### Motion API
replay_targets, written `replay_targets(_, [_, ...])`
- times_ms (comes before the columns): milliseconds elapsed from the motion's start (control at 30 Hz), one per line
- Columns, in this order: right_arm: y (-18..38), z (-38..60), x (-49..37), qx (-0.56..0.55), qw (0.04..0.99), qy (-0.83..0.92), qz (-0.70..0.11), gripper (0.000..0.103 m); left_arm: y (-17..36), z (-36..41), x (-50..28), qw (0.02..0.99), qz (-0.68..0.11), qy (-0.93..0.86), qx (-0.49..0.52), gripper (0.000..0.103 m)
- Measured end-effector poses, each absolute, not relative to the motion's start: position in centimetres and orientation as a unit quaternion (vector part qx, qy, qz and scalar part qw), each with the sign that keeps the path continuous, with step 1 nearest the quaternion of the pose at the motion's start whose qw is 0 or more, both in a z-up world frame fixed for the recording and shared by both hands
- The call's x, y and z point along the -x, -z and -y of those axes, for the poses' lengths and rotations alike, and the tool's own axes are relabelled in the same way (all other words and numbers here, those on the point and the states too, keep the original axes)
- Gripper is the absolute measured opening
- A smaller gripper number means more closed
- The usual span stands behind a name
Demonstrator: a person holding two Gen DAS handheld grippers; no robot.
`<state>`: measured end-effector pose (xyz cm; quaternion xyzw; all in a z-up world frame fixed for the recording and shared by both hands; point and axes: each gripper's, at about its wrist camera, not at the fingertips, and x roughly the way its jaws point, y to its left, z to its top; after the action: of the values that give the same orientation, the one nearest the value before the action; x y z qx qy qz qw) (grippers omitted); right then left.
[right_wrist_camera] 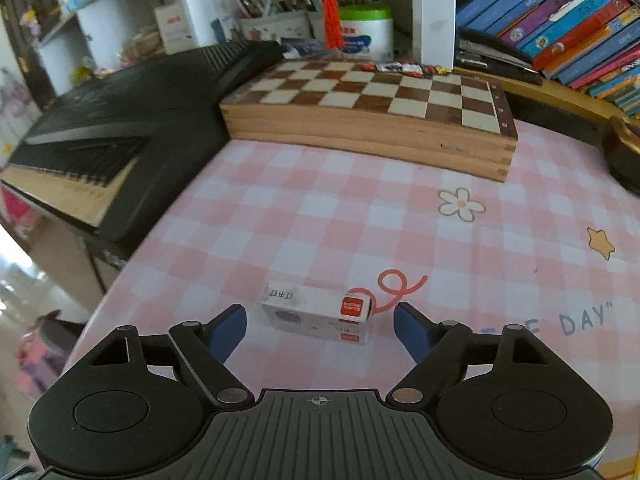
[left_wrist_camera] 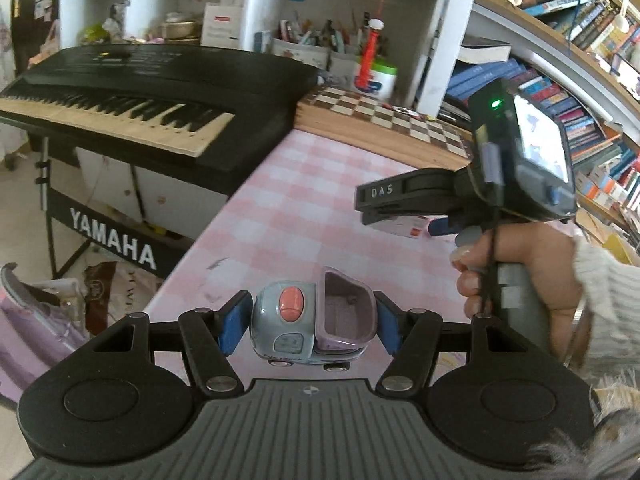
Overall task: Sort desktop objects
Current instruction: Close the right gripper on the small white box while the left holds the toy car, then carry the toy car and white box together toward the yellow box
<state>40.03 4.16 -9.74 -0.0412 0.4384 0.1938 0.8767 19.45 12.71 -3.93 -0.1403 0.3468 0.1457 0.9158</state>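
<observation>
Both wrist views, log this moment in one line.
left hand-held gripper: shut on grey toy truck | right hand-held gripper: open, over small white box

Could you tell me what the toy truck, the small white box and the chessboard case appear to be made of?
Toy truck: likely moulded plastic, glossy grey cab with highlights, matte purple bin.
Small white box: probably printed cardboard, with crisp folded edges, a red label and a smooth, slightly glossy face.
Chessboard case: seemingly wood, with visible grain on the pale sides, corner joints, dark and light squares, satin finish.
</observation>
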Motion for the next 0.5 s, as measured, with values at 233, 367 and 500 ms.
replay_targets(233, [9.8, -4.9, -40.5, 0.047, 0.887, -0.165, -0.430, 0.055, 3.6, -13.6, -18.3, 0.914, -0.343, -0.161, 0.145, 0.062])
replay_targets(367, [9.1, -4.4, -39.9, 0.049, 0.891, -0.177, -0.416, 0.055, 3.2, -13.7, -18.2, 0.918, -0.335, -0.154, 0.145, 0.062])
replay_targets(500, [7.8, -3.5, -39.0, 0.054, 0.897, -0.191, -0.396, 0.055, 2.7, -13.8, -18.3, 0.924, -0.325, -0.141, 0.144, 0.062])
